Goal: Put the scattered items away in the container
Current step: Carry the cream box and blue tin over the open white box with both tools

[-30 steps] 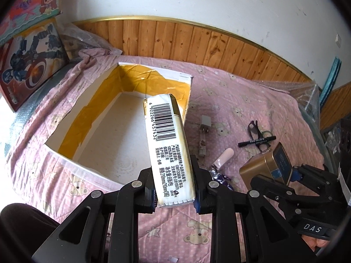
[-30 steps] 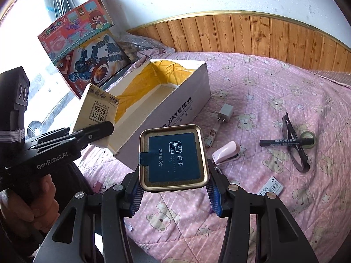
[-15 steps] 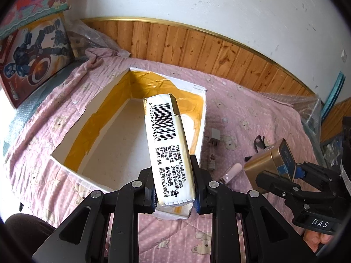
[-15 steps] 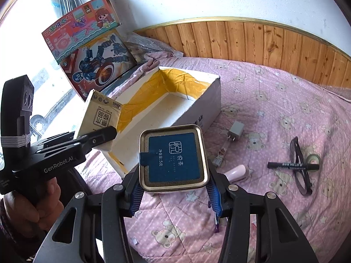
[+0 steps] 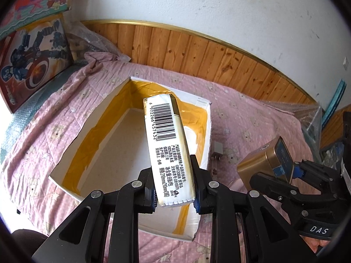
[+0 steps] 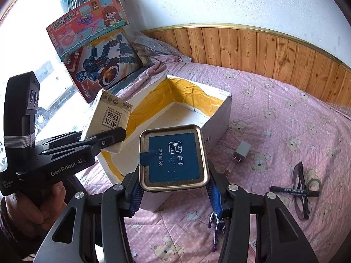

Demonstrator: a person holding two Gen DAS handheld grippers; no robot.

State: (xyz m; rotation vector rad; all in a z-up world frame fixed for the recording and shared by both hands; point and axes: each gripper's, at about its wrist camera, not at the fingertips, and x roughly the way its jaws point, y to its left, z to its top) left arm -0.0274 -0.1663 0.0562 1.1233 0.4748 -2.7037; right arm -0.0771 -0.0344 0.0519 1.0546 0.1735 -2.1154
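My left hand-held gripper is clamped on the lower end of a tissue pack, which juts up and forward over the open cardboard box; my right hand-held gripper is clamped across the sides of a square gold tea tin, blue lid facing the camera, hanging just in front of the box's near wall. Both grippers point steeply downward toward the bed, side by side, the left one close beside the box's left rim in the right wrist view, with a hand wrapped round its grip. My worry is the release: the pack is long and held only by one end, so I judge it could tip against the rim and fall out onto the pink quilt. The tin does not look to be over the opening yet, so letting go now would likely drop it outside. With both grippers crowding one opening, they could also knock together. A charger plug, a marker, glasses and a tape roll lie on the quilt.
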